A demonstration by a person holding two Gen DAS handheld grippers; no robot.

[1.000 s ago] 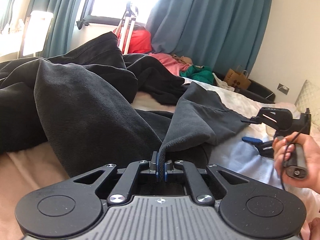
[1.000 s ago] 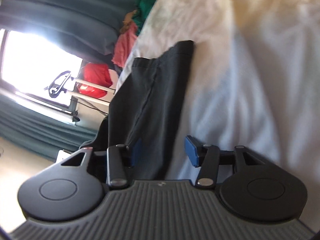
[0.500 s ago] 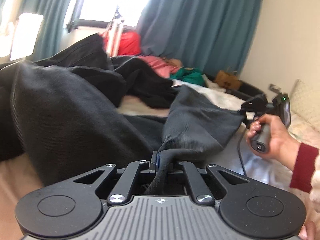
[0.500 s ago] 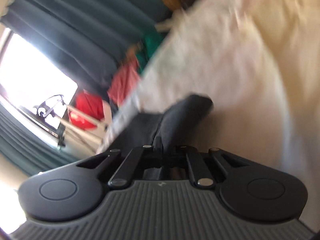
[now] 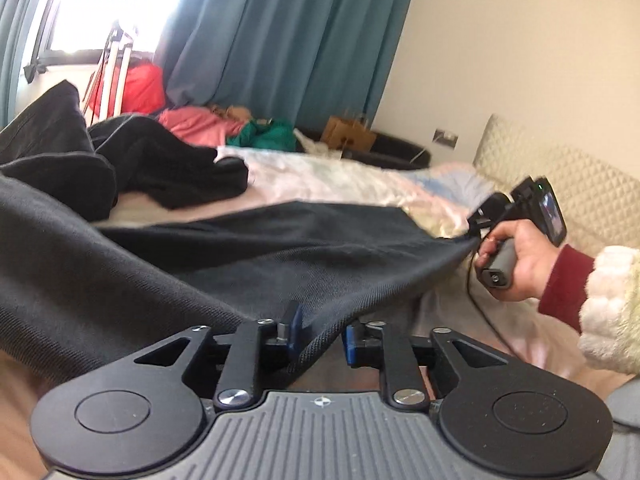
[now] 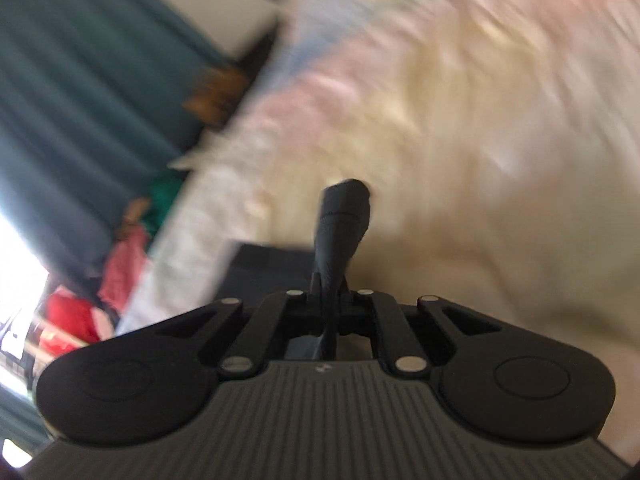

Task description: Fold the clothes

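Dark garment (image 5: 280,256): left gripper (image 5: 320,330) jaws just parted around hem; right gripper (image 6: 329,292) clamps corner.

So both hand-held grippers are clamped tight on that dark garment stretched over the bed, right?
Not quite. Only the right hand-held gripper is clamped on the dark garment. The left wrist view shows the left hand-held gripper has just been opening: its blue pads stand apart, the hem lying loose between them.
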